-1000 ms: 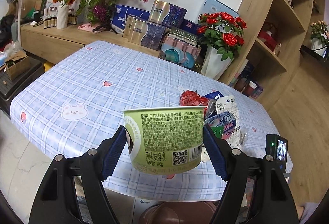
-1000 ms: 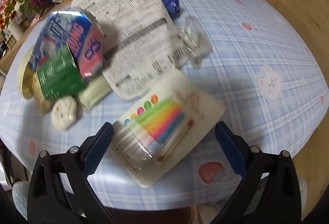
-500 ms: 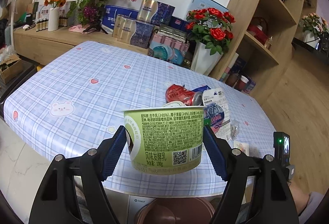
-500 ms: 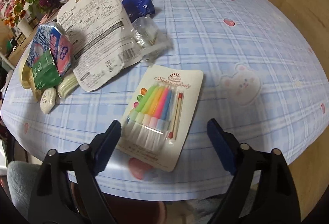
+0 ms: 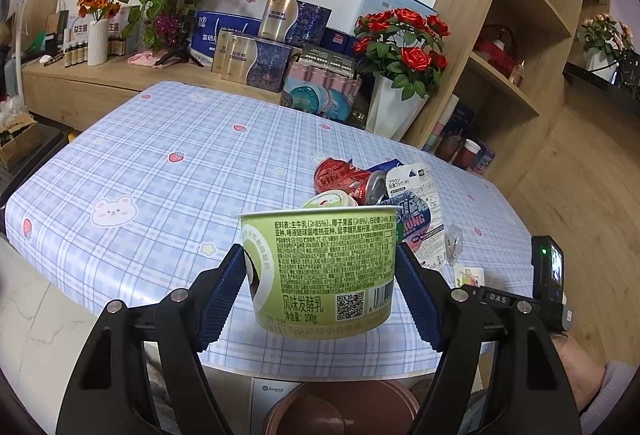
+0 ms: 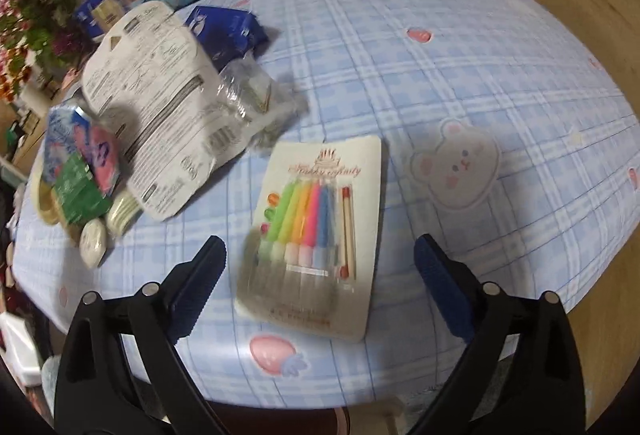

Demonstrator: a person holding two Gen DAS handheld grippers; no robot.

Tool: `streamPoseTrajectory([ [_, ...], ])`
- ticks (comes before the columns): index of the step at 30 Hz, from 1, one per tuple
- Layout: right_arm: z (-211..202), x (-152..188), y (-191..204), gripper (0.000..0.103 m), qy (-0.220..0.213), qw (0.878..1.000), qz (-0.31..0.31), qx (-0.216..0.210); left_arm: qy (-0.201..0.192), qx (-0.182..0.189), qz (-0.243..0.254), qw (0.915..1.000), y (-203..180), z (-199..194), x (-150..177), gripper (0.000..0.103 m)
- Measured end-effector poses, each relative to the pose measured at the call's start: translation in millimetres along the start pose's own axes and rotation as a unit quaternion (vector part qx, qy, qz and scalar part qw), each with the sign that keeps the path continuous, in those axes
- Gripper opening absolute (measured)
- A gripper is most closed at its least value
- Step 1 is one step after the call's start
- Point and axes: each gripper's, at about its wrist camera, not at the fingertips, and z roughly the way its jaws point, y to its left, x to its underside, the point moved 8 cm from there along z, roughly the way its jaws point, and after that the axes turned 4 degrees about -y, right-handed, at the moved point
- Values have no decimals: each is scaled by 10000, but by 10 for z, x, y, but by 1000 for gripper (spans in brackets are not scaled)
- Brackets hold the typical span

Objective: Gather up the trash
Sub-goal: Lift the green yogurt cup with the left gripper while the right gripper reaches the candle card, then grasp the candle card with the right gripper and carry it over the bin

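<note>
My left gripper (image 5: 320, 289) is shut on a green yogurt cup (image 5: 322, 269) and holds it upright past the table's near edge, above a brown bin (image 5: 340, 409). A red can (image 5: 346, 181), a white blister card (image 5: 420, 191) and other wrappers lie in a heap on the table. My right gripper (image 6: 320, 275) is open and empty, with a pack of coloured candles (image 6: 314, 231) lying between its fingers on the table. The white card (image 6: 154, 131), a blue wrapper (image 6: 226, 29) and a clear plastic bag (image 6: 256, 103) lie to the left of the pack.
The table has a blue checked cloth (image 5: 160, 171). Boxes, flower vases and a wooden shelf (image 5: 516, 47) stand behind it. A white box (image 5: 272, 391) sits beside the bin under the table. The right gripper's body (image 5: 548, 275) shows at the table's right edge.
My left gripper has drawn back from the table with the cup, bringing the bin below into view. My right gripper has pulled back from the candle pack and turned slightly.
</note>
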Motion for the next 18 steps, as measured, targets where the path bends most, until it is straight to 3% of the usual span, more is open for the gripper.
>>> streamPoseTrajectory([
  [2,20,-19,0,90,-50,9999,-43,142,3,-10,15,10000,-6,-1,17,73],
  [4,23,-19,22,80,-106,9994,-204,268,10,-11,11,10000,-6,2,25,73],
  [6,7,-23,53,62,-152,9983,-476,308,17,-19,-1,10000,-3,9,34,73],
  [12,-72,-74,68,57,-242,9979,-590,-90,40,-37,10,10000,-22,24,54,73],
  [18,-252,-26,129,57,-490,9953,-811,-215,48,-19,86,9999,-82,7,62,73],
])
